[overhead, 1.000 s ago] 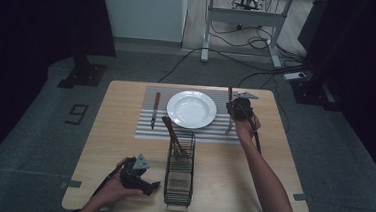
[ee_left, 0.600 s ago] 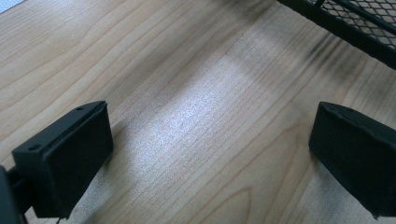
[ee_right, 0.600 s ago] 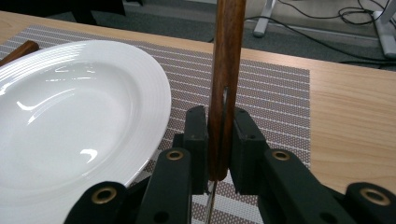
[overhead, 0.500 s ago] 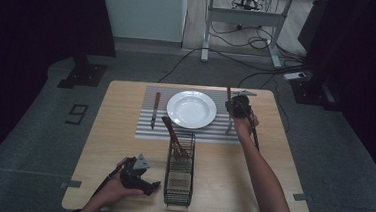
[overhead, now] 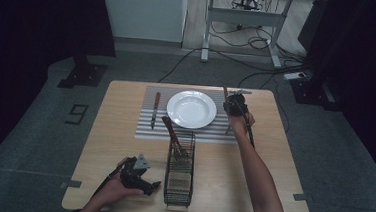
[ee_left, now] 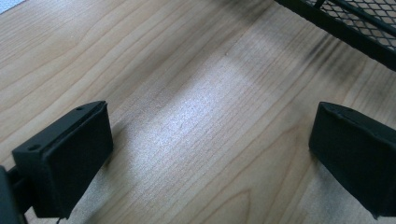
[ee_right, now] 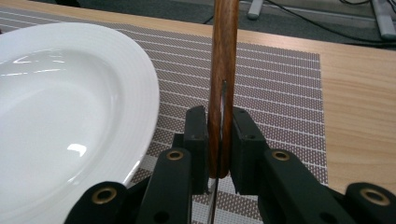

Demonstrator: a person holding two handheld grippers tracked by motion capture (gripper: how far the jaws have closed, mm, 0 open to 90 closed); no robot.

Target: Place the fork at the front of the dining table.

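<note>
A white plate lies on a striped placemat. Just right of the plate, my right gripper is shut on a wooden-handled utensil. Its handle points away from me and a thin metal part runs down between the pads, low over the mat. My left gripper rests open on the bare wood at the front left, with nothing between its fingers. A knife lies on the mat left of the plate.
A black mesh cutlery caddy stands just right of my left gripper, with a wooden-handled utensil leaning out of its far end. The wooden table ends close behind the mat.
My right gripper has sunk a little towards the mat beside the plate, still holding the utensil. The left gripper has stayed where it was.
</note>
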